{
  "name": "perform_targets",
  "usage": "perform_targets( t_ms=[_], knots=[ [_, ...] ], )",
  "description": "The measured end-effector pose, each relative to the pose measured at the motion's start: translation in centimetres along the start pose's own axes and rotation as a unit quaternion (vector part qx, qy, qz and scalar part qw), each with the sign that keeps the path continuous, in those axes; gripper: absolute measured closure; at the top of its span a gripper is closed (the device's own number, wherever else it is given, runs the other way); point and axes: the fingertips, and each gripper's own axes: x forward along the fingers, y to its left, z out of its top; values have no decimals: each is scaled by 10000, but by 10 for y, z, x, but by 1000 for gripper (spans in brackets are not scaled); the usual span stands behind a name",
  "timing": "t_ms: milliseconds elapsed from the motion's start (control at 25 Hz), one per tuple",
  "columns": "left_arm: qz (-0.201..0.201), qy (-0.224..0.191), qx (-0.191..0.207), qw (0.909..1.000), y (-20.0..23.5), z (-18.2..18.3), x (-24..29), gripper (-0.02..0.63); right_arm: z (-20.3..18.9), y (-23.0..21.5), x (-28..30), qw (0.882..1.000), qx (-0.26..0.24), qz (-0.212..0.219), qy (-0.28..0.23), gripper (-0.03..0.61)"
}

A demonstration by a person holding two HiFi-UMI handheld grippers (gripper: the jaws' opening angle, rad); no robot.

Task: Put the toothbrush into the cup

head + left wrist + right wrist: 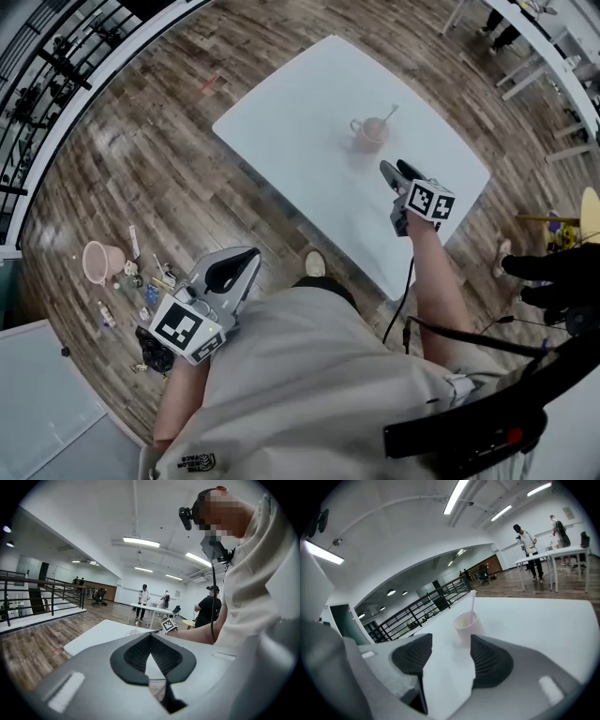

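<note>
A pink cup (368, 134) stands on the white table (300, 112) with a pale toothbrush (388, 114) leaning upright inside it. My right gripper (396, 169) hovers over the table just short of the cup, open, with nothing between its pads. In the right gripper view the cup (465, 622) and toothbrush (472, 603) show beyond the gap of the right gripper (450, 639). My left gripper (251, 253) is held off the table beside my body. In its own view the left gripper (150, 635) has its tips together and holds nothing.
A second pink cup (103, 261) and several small items (141, 281) lie on the wooden floor at the left. A black railing (56, 56) runs along the far left. People stand at tables (150, 609) in the background.
</note>
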Motion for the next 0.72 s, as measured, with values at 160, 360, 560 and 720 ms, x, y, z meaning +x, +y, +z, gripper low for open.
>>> perform_targets(
  t_ms=[160, 360, 560, 720],
  knots=[
    [-77, -61, 30, 9999, -12, -12, -33, 609, -26, 51, -27, 9978, -649, 37, 98, 331],
    [-378, -180, -2, 9991, -29, -28, -68, 609, -63, 103, -72, 9933, -1141, -41, 171, 338],
    [-464, -272, 126, 9985, -49, -38, -112, 609, -80, 167, -120, 9898, -1424, 55, -27, 431],
    [-548, -311, 158, 9979, -65, -55, -143, 609, -101, 215, -155, 9811, -1935, -17, 13, 527]
  ],
)
